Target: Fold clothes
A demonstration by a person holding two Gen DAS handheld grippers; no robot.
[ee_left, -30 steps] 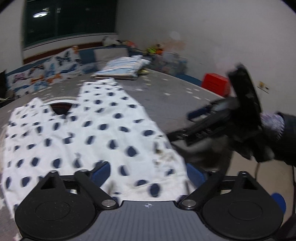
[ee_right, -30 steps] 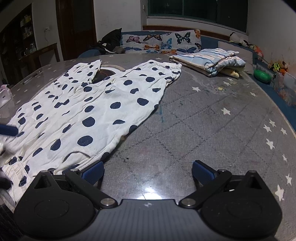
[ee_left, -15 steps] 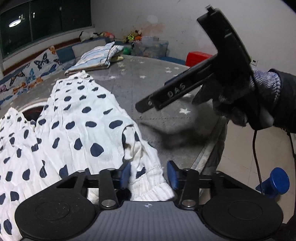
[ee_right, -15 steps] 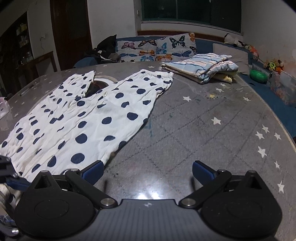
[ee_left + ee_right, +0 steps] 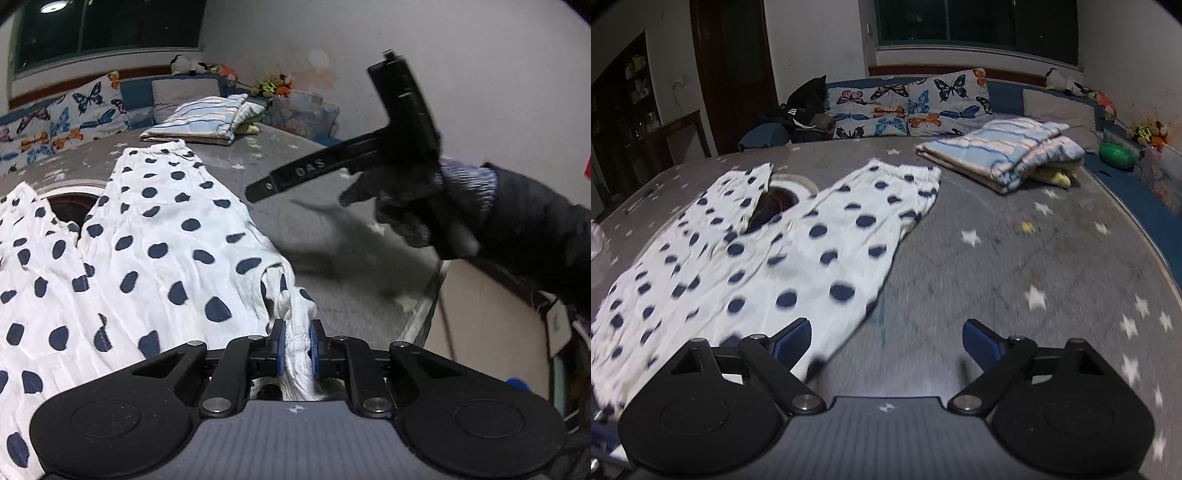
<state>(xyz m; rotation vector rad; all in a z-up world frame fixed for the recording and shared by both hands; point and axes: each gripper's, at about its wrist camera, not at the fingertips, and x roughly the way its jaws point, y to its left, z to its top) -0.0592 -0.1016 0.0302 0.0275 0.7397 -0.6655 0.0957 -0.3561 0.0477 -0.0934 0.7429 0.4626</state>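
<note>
White trousers with dark blue dots (image 5: 147,251) lie spread flat on the grey star-patterned table (image 5: 332,240); they also show in the right wrist view (image 5: 798,258). My left gripper (image 5: 295,345) is shut on the near corner of the waistband, which bunches up between the blue pads (image 5: 279,345). My right gripper (image 5: 886,338) is open and empty, held above the table just right of the trousers' near edge. In the left wrist view the right gripper appears as a black tool (image 5: 351,162) held by a gloved hand, above the table.
A folded striped blanket (image 5: 1004,151) lies at the table's far side. A round dark opening (image 5: 775,201) in the table shows between the trouser legs. Butterfly cushions (image 5: 908,103) line a bench behind. The table edge (image 5: 424,306) drops off at the right.
My left gripper has closed on the waistband corner. My right gripper has lifted and moved forward over the table, staying open.
</note>
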